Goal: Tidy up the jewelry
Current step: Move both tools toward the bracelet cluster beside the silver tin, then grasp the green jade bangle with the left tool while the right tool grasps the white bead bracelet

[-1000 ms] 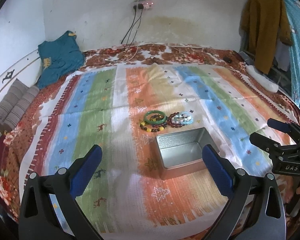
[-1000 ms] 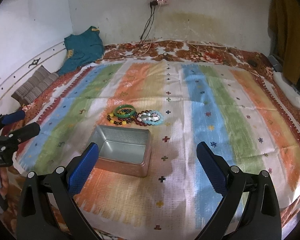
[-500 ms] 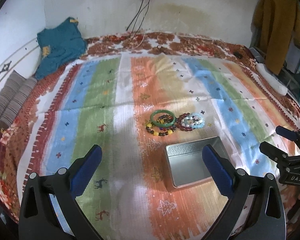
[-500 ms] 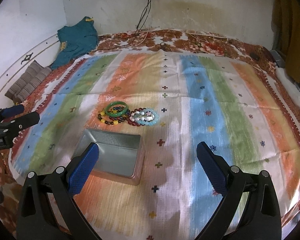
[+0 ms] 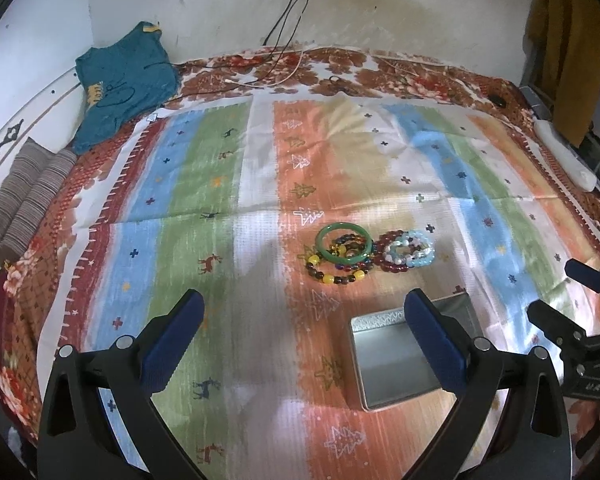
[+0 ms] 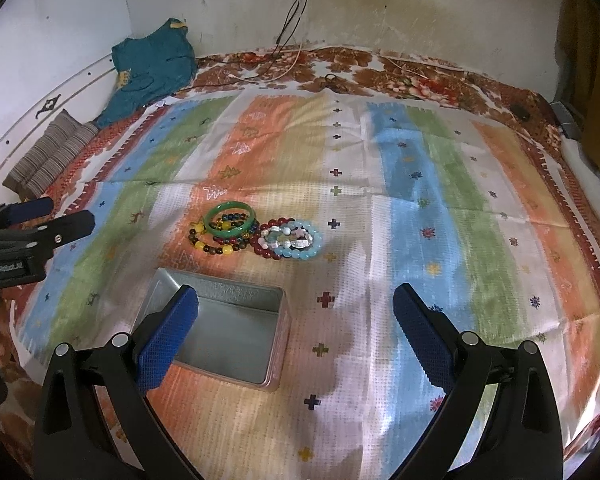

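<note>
A pile of bracelets lies on the striped cloth: a green bangle (image 5: 343, 244) (image 6: 231, 222) over dark and yellow beaded ones (image 5: 336, 274) (image 6: 216, 245), with dark red (image 6: 265, 249) and pale blue beaded bracelets (image 5: 410, 249) (image 6: 300, 240) to its right. An open, empty silver tin (image 5: 396, 356) (image 6: 224, 328) stands nearer than the pile. My left gripper (image 5: 304, 336) hovers open above the cloth, left of the tin. My right gripper (image 6: 296, 328) hovers open over the tin's right side. Each gripper holds nothing.
A teal garment (image 5: 124, 80) and a striped folded cloth (image 5: 24, 196) lie at the far left. Cables (image 5: 288, 60) run from a wall socket onto the bed. A white object (image 5: 564, 156) lies at the right edge, below hanging clothes (image 5: 568, 40).
Both grippers have risen and pulled back, so the tin and the bracelets sit lower in both views. Nothing on the cloth has moved. Both grippers stay open.
</note>
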The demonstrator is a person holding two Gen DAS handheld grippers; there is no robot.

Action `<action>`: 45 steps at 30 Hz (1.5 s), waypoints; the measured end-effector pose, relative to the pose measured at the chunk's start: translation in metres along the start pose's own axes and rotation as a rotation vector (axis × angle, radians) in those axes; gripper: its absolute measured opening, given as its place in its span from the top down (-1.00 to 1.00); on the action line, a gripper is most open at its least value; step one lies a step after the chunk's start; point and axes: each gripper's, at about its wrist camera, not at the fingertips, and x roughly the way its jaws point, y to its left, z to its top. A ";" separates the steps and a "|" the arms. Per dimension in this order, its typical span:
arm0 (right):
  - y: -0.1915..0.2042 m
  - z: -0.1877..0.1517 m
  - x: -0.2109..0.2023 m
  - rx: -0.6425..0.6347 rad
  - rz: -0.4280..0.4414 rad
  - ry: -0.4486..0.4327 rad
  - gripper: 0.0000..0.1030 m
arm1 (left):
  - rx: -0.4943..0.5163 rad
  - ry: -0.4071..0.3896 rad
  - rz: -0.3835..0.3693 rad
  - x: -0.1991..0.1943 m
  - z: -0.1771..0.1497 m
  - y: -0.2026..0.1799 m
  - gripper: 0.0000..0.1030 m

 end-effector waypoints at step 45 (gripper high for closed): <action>-0.010 0.039 0.113 0.052 0.005 0.220 -0.92 | -0.005 0.159 0.006 0.122 0.056 0.001 -0.89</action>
